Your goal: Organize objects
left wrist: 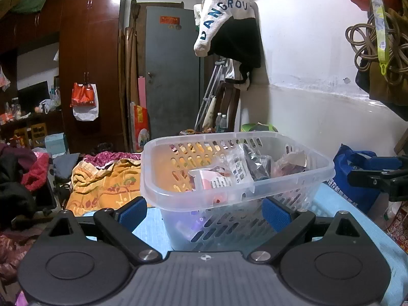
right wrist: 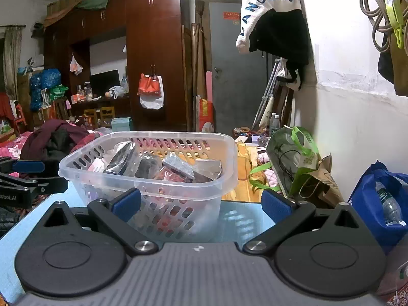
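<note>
A clear plastic basket [left wrist: 158,193] with slotted walls stands on a light blue tabletop [left wrist: 150,232] and holds several small wrapped packets [left wrist: 237,170]. My left gripper [left wrist: 204,213] is open right in front of it, blue pads either side of its near wall, nothing held. In the right wrist view the same basket [right wrist: 84,176] sits ahead and to the left, packets [right wrist: 176,168] piled inside. My right gripper [right wrist: 202,202] is open and empty, its left pad in front of the basket's wall. Each gripper shows at the edge of the other's view.
A blue bag with a water bottle [right wrist: 382,201] and a green and brown paper bag [right wrist: 303,163] stand right of the basket by the white wall. Beyond the table lie an orange blanket [left wrist: 102,186] and heaped clothes [right wrist: 56,137]. A wardrobe and a grey door stand behind.
</note>
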{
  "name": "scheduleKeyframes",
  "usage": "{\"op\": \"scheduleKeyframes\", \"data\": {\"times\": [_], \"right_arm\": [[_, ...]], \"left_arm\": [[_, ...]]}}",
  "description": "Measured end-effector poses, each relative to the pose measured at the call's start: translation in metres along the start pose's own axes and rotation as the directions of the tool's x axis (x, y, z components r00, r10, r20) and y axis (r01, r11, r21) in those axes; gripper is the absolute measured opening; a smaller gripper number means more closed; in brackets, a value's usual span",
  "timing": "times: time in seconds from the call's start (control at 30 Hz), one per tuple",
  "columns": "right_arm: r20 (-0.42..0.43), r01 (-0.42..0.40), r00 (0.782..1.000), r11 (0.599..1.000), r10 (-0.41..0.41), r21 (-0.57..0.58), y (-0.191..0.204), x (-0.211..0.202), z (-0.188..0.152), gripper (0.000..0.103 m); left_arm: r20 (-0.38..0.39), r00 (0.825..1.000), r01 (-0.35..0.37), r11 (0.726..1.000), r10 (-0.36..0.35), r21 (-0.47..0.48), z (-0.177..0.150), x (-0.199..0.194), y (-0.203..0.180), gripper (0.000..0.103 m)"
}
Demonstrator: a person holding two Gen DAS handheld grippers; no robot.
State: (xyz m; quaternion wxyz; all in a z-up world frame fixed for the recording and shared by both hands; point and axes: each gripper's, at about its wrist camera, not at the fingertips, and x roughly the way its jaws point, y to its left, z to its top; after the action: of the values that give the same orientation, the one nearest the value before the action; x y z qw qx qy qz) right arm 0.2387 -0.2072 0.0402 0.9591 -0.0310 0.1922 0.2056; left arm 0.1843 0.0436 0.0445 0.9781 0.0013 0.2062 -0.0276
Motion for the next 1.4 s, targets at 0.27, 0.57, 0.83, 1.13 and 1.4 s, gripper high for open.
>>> {"op": "scheduleKeyframes", "data": {"times": [0.27, 0.57, 0.83, 1.13, 1.4], "right_arm": [[-0.001, 0.003, 1.0, 1.0, -0.003, -0.001, 0.0, -0.001, -0.001, 0.103], [-0.004, 0.055, 0.998, 0.999, -0.055, 0.003, 0.006, -0.002, -0.004, 0.103], [-0.005, 0.074, 0.997, 0.997, -0.075, -0.019, 0.018, -0.002, -0.004, 0.103], [0.005, 0.068, 0.998, 0.997, -0.068, -0.034, 0.025, -0.003, -0.005, 0.103], [0.005, 0.067, 0.998, 0.997, -0.067, -0.034, 0.029, -0.003, -0.004, 0.103]], "left_arm": [[0.0, 1.0, 0.002, 1.0, -0.002, -0.004, 0.0, 0.001, 0.0, 0.098], [0.005, 1.0, -0.003, 1.0, 0.003, -0.006, 0.001, -0.001, 0.0, 0.098], [0.003, 1.0, -0.006, 1.0, 0.006, -0.009, 0.001, -0.003, 0.001, 0.098], [0.001, 1.0, -0.015, 1.0, 0.015, -0.015, 0.001, -0.004, 0.003, 0.098], [-0.001, 1.0, -0.01, 1.0, 0.01, -0.02, 0.0, -0.004, 0.004, 0.098]]}}
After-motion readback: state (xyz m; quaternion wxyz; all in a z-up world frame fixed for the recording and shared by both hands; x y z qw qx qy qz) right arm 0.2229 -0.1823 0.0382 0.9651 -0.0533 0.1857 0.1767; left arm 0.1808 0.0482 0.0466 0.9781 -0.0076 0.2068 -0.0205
